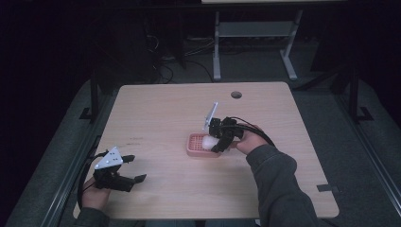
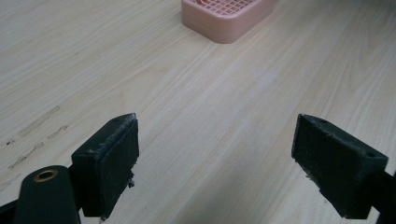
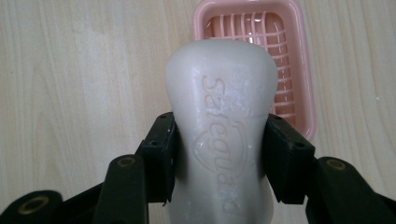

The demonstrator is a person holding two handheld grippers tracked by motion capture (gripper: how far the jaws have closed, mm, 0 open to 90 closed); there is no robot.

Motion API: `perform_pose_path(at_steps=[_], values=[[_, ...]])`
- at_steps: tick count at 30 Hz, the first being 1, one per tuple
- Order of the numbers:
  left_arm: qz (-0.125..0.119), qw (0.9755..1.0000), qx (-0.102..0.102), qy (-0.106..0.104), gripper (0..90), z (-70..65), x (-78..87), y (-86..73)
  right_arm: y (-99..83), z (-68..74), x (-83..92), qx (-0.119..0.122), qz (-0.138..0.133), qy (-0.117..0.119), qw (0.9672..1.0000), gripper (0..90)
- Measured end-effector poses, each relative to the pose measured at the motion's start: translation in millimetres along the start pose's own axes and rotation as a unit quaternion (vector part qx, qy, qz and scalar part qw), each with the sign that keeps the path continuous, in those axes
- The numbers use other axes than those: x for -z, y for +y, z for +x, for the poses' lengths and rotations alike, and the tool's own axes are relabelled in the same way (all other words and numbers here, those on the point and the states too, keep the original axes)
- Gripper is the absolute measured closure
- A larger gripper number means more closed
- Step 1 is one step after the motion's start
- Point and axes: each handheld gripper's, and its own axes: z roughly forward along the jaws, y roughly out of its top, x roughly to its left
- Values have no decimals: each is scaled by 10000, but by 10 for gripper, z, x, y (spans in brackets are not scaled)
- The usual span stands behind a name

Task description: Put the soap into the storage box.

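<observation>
Waxy smooth soap bar (image 3: 222, 126) (embossed); matt wood-grain table (image 3: 84, 84).

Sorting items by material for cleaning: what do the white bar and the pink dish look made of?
The white bar looks like soap: waxy, matte, with an embossed brand name. The pink dish looks like moulded plastic, smooth and slightly glossy, with a slotted grid floor.

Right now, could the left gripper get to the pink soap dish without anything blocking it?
Probably yes. The left gripper is open and empty, with bare table between it and the pink soap dish. But the right gripper holds the soap bar over the dish.
</observation>
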Motion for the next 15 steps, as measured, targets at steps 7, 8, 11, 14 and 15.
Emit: perform_pose_path(at_steps=[7, 8, 11, 14, 15], values=[[-7, 10000, 11, -7, 148, 1, 1, 0, 29, -35, -40, -20, -6, 45, 10000, 493], [-3, 10000, 6, -4, 148, 1, 1, 1, 32, -39, -47, -24, 2, 55, 10000, 493], [-2, 10000, 7, -5, 148, 1, 1, 1, 45, -59, -64, -23, 25, 74, 10000, 493], [-10, 10000, 21, -6, 148, 1, 2, 1, 83, -72, -64, 21, 54, 64, 10000, 492], [-10, 10000, 26, -5, 148, 1, 2, 0, 102, -76, -56, 18, 61, 57, 10000, 492]])
